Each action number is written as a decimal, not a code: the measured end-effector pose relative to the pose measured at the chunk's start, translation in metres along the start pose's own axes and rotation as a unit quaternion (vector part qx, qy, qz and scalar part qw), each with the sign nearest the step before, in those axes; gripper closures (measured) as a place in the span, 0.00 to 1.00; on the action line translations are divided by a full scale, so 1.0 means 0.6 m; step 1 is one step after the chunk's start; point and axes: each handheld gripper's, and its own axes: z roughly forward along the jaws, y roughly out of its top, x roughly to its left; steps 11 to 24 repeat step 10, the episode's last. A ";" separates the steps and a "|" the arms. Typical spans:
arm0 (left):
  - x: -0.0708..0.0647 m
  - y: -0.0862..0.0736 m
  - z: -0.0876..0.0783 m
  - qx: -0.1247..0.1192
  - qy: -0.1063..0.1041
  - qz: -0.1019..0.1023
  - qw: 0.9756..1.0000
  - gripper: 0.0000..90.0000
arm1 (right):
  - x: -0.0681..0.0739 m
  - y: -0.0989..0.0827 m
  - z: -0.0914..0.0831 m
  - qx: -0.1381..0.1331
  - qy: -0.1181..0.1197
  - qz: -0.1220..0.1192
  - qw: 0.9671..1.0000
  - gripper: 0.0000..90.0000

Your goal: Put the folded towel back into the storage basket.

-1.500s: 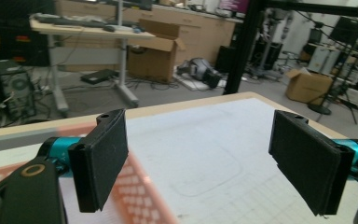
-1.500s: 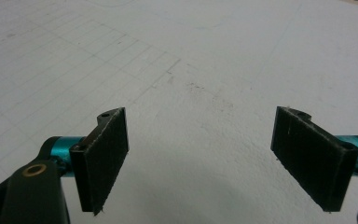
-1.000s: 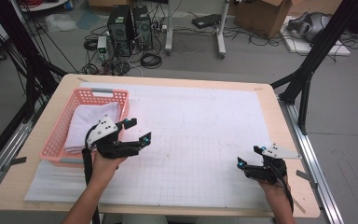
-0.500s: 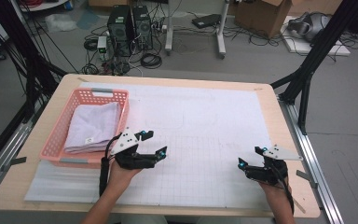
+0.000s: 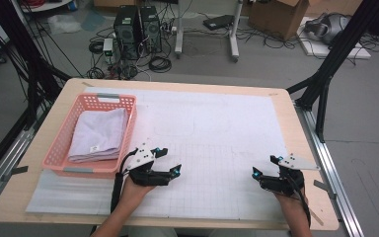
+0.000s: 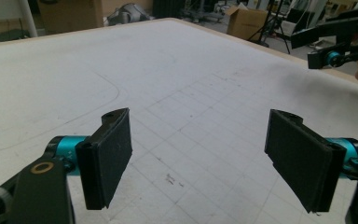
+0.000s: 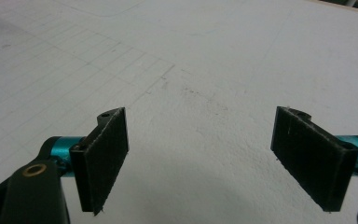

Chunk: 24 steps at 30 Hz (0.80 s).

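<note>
Basically, white gridded mat (image 5: 217, 133) covers the table (image 5: 39, 197). Pink basket (image 5: 59, 143) at its left holds the folded lilac towel (image 5: 98, 136). Left gripper (image 5: 170, 160) just right of the basket, jaws wide apart, empty. Right gripper (image 5: 265, 166) near the right edge, jaws apart, empty too.

1. No text, brand, number or sign could be read in any of the views.
2. A small label (image 5: 94, 148) sat on the folded towel (image 5: 98, 135) in the pink basket (image 5: 58, 148), but its print was too small to make out.
3. The white mat (image 5: 217, 133) bore only a drawn grid and outlines, without lettering.
</note>
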 end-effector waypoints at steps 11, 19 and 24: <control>0.005 -0.004 0.002 0.006 0.002 -0.007 1.000 0.26 | -0.005 -0.003 -0.002 -0.002 -0.002 0.001 1.000 0.20; 0.005 -0.004 0.002 0.006 0.002 -0.007 1.000 0.26 | -0.005 -0.003 -0.002 -0.002 -0.002 0.001 1.000 0.20; 0.005 -0.004 0.002 0.006 0.002 -0.007 1.000 0.26 | -0.005 -0.003 -0.002 -0.002 -0.002 0.001 1.000 0.20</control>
